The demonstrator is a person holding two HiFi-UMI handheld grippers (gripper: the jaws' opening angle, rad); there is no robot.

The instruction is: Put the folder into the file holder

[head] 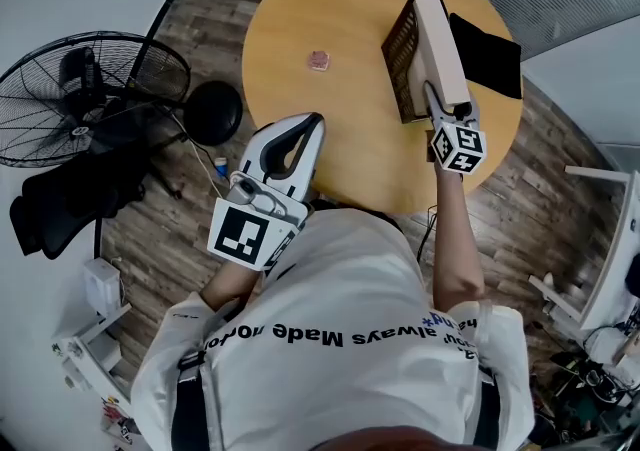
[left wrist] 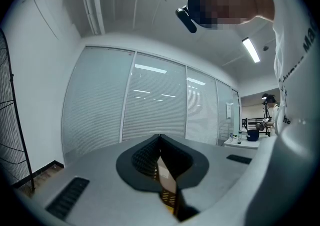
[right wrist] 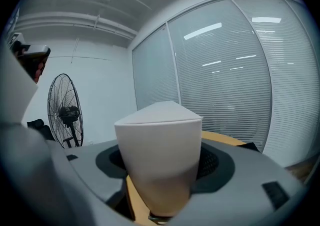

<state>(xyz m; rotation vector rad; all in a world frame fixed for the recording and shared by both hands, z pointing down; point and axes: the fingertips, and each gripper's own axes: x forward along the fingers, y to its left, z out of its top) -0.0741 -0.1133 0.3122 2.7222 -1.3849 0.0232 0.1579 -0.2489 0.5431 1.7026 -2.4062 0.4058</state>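
Observation:
On the round wooden table (head: 330,139) stands a dark mesh file holder (head: 400,54). A thick whitish folder (head: 442,44) rests upright along its mesh wall, seemingly inside it. My right gripper (head: 433,104) reaches to the folder's near end. In the right gripper view the folder (right wrist: 160,155) fills the space between the widely spread jaws, and a dark gap shows on each side of it. My left gripper (head: 312,124) is held up by the table's near edge, its jaws meeting at the tips (left wrist: 160,136) with nothing in them.
A flat black object (head: 487,61) lies on the table right of the holder, and a small pink item (head: 319,61) sits mid-table. A floor fan (head: 80,89), a black stool (head: 213,111) and a black chair (head: 70,194) stand to the left.

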